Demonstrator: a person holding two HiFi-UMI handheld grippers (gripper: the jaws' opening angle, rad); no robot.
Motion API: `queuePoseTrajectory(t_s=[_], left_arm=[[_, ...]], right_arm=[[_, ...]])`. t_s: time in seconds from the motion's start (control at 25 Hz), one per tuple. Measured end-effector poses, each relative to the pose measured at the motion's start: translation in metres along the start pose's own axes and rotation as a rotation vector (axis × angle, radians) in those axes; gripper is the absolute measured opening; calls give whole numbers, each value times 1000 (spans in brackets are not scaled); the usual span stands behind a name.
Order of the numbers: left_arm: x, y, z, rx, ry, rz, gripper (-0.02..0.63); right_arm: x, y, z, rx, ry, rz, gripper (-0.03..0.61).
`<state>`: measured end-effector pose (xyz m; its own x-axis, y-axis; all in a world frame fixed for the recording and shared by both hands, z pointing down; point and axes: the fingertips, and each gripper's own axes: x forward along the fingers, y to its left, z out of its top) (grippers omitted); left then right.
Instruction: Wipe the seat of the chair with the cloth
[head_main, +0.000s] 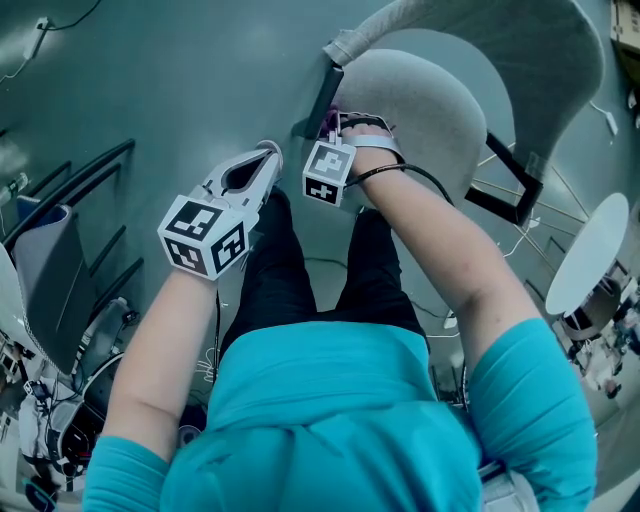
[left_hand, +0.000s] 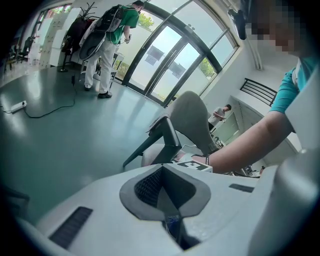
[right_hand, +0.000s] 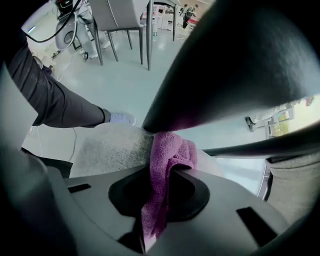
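Purple cloth (right_hand: 170, 155) is pinched in the jaws of my right gripper (right_hand: 159, 172), running lengthwise along them, its bunched far end on the seat (right_hand: 107, 147). My left gripper (left_hand: 161, 170) is closed, empty.

The floor (left_hand: 55, 135) is smooth, grey-green and shiny, and it reflects daylight from the tall glass doors (left_hand: 167, 65) on the far side. A white power strip (left_hand: 18, 106) lies on it. A round white table (head_main: 590, 250) stands at the right edge of the head view.
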<state>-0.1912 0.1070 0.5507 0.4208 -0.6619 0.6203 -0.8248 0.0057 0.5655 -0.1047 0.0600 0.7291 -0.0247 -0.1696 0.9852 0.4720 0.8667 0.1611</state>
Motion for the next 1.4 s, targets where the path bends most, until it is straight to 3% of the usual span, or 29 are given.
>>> queuePoseTrajectory(t_s=[0.48, 0.84, 0.92, 1.08, 1.16, 1.24, 1.4], left_arm=[[-3, -3, -1, -4, -4, 0, 3], [-2, -8, -5, 4, 4, -2, 3], [-1, -9, -5, 7, 8, -4, 3], [-2, -11, -3, 17, 14, -5, 3], [-2, -15, 0, 26, 12, -12, 3], [-2, -21, 4, 50, 10, -27, 3], [6, -42, 7, 102, 24, -67, 4]], right_arm=[[-8, 38, 17, -49, -22, 55, 60], [-22, 97, 42, -105, -89, 146, 60], [-26, 115, 52, -116, -114, 197, 60], [-37, 182, 68, -134, -160, 415, 61], [-46, 205, 72, -90, -208, 464, 61], [-59, 205, 72, 26, -275, 498, 61], [-69, 156, 32, 281, -350, 483, 63]])
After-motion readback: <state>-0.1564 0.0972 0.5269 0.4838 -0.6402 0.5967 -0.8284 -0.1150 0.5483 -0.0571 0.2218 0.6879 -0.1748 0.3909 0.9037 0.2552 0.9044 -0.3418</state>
